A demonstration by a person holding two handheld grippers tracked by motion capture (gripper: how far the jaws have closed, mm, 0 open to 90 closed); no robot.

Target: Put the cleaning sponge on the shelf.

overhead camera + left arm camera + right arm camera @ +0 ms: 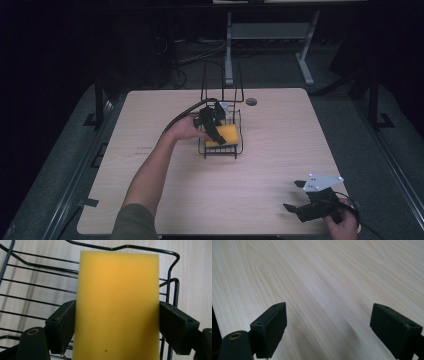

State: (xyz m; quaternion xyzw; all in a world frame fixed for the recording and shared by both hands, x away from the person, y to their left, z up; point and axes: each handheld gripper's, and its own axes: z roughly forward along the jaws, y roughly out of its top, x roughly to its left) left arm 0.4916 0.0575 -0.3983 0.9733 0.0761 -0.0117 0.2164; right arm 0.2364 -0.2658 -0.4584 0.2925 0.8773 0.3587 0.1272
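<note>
Left claw (117,322) clamped on yellow rectangular foam sponge (117,307) over black wire basket (37,287); right claw (329,327) released, nothing between its jaws.

High view: left hand (186,128) reaches to mid-worktop, left claw (220,136) pointing down into the small black wire basket (220,150) with the sponge (223,135) at its tip, sponge sitting within the basket outline (touching the wires or held just above, cannot tell). Left gripper view: both jaw pads press the sponge's long sides, sponge sticks out well past the jaws, basket wires and pale wood-grain worktop (195,270) behind and beneath it. Right claw (296,196) is well apart from the basket, near the worktop's close right corner, held by right hand (344,224), grey three-cornered plate on top. Right gripper view: jaws spread wide, bare worktop (324,277) ahead of them.
</note>
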